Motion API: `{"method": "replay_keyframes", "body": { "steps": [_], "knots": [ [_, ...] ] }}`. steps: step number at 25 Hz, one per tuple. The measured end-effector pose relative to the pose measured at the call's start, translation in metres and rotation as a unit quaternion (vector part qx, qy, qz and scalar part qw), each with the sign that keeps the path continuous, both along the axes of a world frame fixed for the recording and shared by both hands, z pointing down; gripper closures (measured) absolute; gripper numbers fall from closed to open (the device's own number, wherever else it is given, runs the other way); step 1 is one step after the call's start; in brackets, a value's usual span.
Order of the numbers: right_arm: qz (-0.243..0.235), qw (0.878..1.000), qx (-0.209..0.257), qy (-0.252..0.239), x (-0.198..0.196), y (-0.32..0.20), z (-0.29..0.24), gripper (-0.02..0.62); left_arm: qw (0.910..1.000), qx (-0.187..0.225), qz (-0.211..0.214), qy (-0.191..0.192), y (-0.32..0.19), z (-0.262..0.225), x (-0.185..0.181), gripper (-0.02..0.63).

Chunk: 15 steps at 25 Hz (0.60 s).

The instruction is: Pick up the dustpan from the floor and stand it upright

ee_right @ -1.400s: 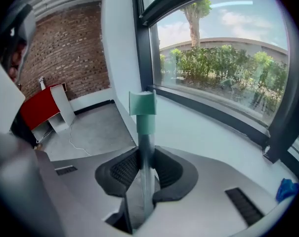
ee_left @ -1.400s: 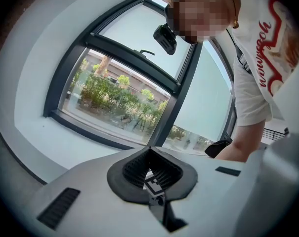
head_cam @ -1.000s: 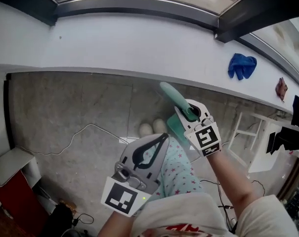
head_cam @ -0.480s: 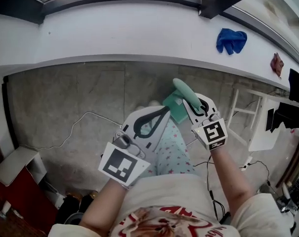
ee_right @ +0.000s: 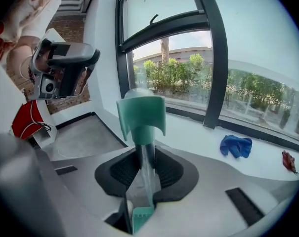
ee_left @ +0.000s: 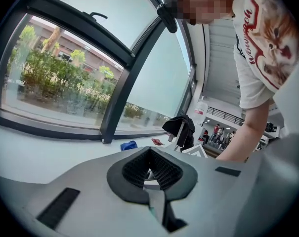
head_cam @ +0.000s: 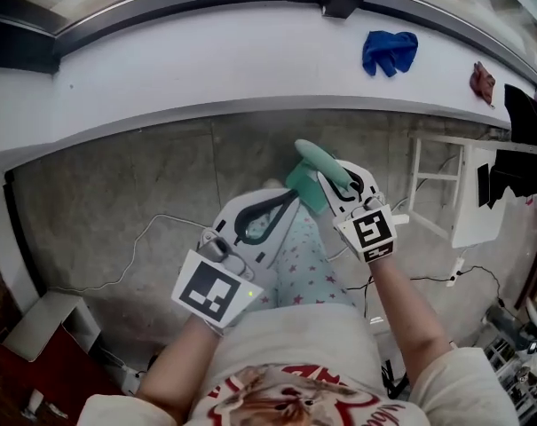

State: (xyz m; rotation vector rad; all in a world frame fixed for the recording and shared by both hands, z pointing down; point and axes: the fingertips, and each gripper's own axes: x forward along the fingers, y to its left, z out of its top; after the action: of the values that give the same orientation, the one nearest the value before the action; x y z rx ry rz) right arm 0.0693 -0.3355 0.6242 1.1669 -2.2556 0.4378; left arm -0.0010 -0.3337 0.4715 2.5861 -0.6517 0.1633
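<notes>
Teal dustpan (head_cam: 311,169) hangs above the floor (head_cam: 144,193) in the head view, its handle clamped in the right claw (head_cam: 343,185); the left claw (head_cam: 284,204) hovers just beside it. The left gripper view shows that claw (ee_left: 150,180) closed on nothing. The right gripper view shows the partly closed claw (ee_right: 142,169) pinching the dustpan (ee_right: 142,115) by its narrow handle. With so slim a hold, the pan may twist or slip when set down.
</notes>
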Motion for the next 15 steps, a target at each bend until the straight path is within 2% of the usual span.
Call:
{"method": "replay_keyframes", "body": {
  "steps": [5, 8, 11, 15],
  "knots": [
    [0.018, 1.000, -0.009, 0.000, 0.004, 0.003, 0.006, 0.495, 0.9999, 0.000, 0.015, -0.006, 0.007, 0.006, -0.001, 0.603],
    [0.032, 0.999, -0.009, -0.020, 0.006, 0.004, 0.004, 0.492, 0.9998, -0.006, 0.016, -0.006, 0.009, 0.010, 0.000, 0.603],
    [0.046, 0.998, -0.008, -0.032, 0.011, 0.007, 0.001, 0.455, 0.9998, -0.009, 0.019, -0.008, 0.012, 0.014, 0.003, 0.603],
    [0.045, 0.998, 0.000, -0.047, 0.016, 0.016, -0.007, 0.436, 0.9998, -0.010, 0.011, -0.011, 0.019, 0.018, 0.012, 0.603]
  ]
}}
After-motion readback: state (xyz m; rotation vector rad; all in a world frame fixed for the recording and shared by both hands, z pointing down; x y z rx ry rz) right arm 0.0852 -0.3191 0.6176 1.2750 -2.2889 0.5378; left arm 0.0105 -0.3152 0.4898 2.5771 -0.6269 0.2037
